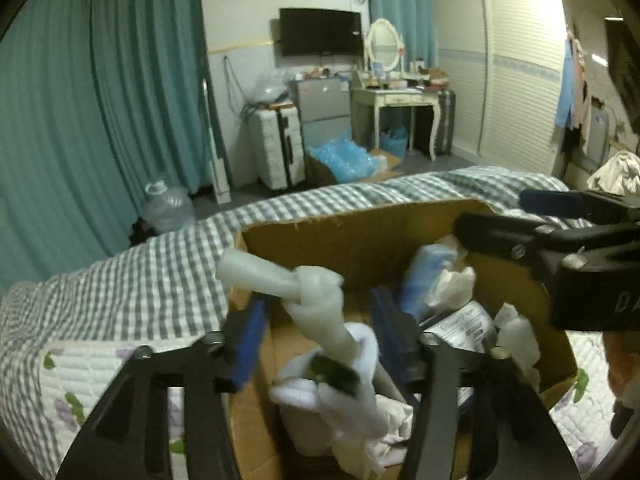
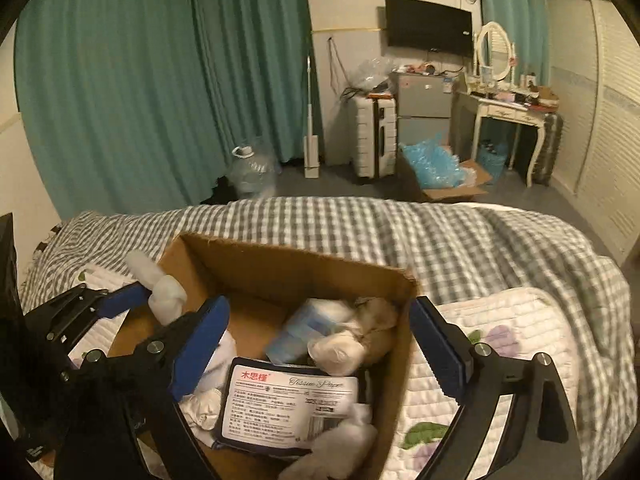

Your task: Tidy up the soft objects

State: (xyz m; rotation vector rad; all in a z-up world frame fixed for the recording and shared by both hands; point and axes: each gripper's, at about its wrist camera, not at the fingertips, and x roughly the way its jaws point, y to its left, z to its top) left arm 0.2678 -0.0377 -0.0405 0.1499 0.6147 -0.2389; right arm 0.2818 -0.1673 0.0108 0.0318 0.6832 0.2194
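Blurrily, knotted foam strip [image 1: 316, 296] rises between the gaping left tool [image 1: 320, 344]; right tool [image 2: 320, 344] spread wide, empty.

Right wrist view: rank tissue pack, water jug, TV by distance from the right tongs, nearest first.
From the right tongs:
1. Tissue pack: in the cardboard box, right between the open fingers.
2. Water jug: on the floor past the bed, by the green curtain.
3. TV: on the far wall, upper right.
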